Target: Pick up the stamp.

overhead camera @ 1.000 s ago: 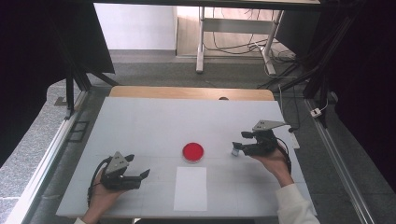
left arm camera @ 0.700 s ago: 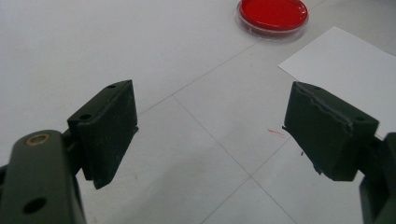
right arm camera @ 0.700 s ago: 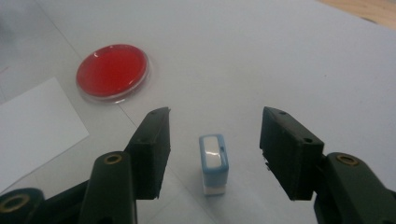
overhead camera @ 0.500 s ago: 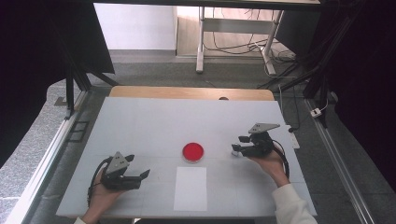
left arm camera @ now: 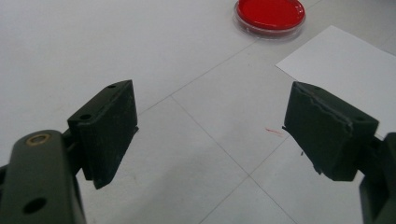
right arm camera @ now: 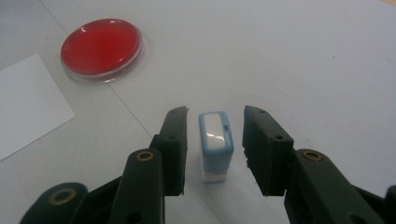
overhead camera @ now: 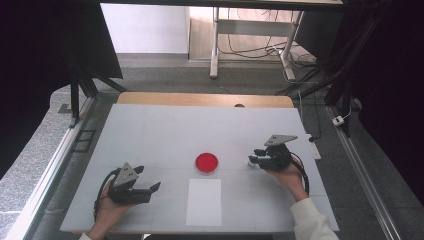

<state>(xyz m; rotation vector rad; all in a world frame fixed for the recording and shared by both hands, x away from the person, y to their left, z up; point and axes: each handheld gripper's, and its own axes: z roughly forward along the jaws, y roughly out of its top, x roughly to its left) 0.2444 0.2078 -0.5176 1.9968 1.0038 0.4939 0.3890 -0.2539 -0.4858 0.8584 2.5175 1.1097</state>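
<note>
One small stamp (right arm camera: 215,144) stands upright on the white table (overhead camera: 165,135), a rounded-off rectangular block with a pale blue plastic body, a glossy white panel on its top face and a whitish base. In the right gripper view it sits between the two black jaws of the right gripper (right arm camera: 212,140), which have just been closing in on it; a thin gap shows on each side, so the pads are not yet pressing and the stamp is not gripped. From the high view that gripper (overhead camera: 256,161) lies low at the table's right side, a grey three-cornered plate on top, held by a hand in a white sleeve. There is one round petri dish (overhead camera: 206,163), clear-walled and shiny, filled with something flat and bright red, sitting near the middle of the table, apart from the stamp. Just below it in the high view lies one sheet of white paper (overhead camera: 204,201), a plain matte rectangle. The left gripper (overhead camera: 152,189) rests at the table's near left, well apart from everything; in its own view the jaws stand wide and released (left arm camera: 210,126), their blocky pads matte black with slightly rough, chipped edges, nothing but bare tabletop between them. The tabletop is smooth and white, crossed by faint thin lines.
</note>
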